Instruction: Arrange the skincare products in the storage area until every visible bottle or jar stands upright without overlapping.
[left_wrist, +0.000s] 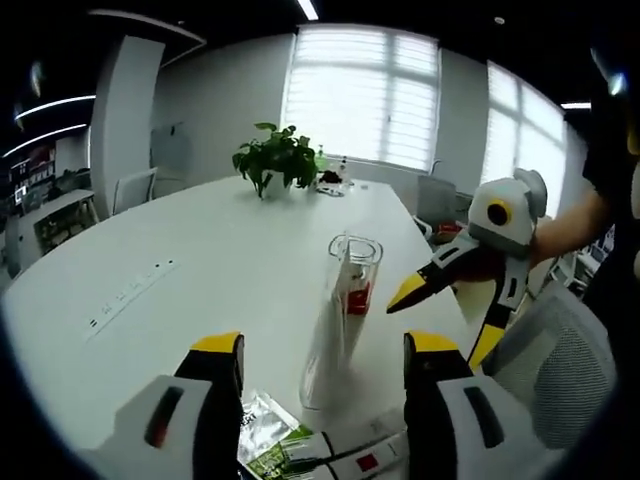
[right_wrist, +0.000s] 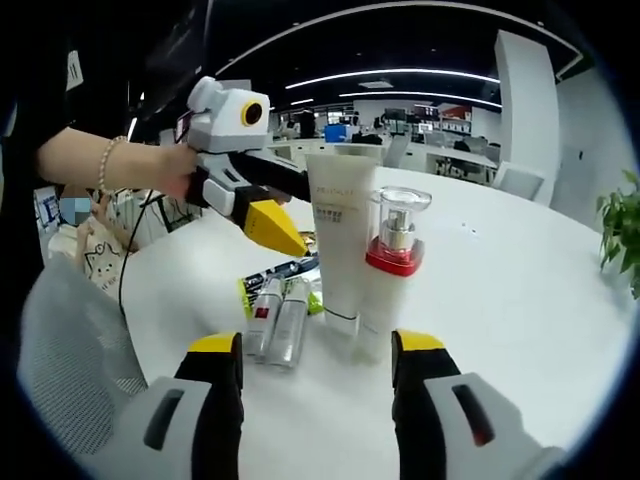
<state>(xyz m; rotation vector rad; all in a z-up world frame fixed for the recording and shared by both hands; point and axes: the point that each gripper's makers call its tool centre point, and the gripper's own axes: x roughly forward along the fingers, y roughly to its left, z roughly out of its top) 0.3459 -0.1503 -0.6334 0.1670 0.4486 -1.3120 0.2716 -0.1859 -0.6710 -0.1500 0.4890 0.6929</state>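
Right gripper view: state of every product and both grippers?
pump bottle: upright, clear cap on
white tube: standing upright beside the pump bottle
two small tubes: lying flat, side by side
green sachet: lying flat
left gripper: fingers open, holding nothing
right gripper: fingers open, holding nothing

Office: meeting table (left_wrist: 200, 270), desks (right_wrist: 440, 125)

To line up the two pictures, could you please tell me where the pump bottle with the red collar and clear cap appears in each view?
Left gripper view: the pump bottle stands at centre, just beyond and between the view's own jaws, with the right gripper at its right.
Right gripper view: it stands right of centre, against the white tube.
Shared landmark: the green sachet lying flat near the bottle's foot.
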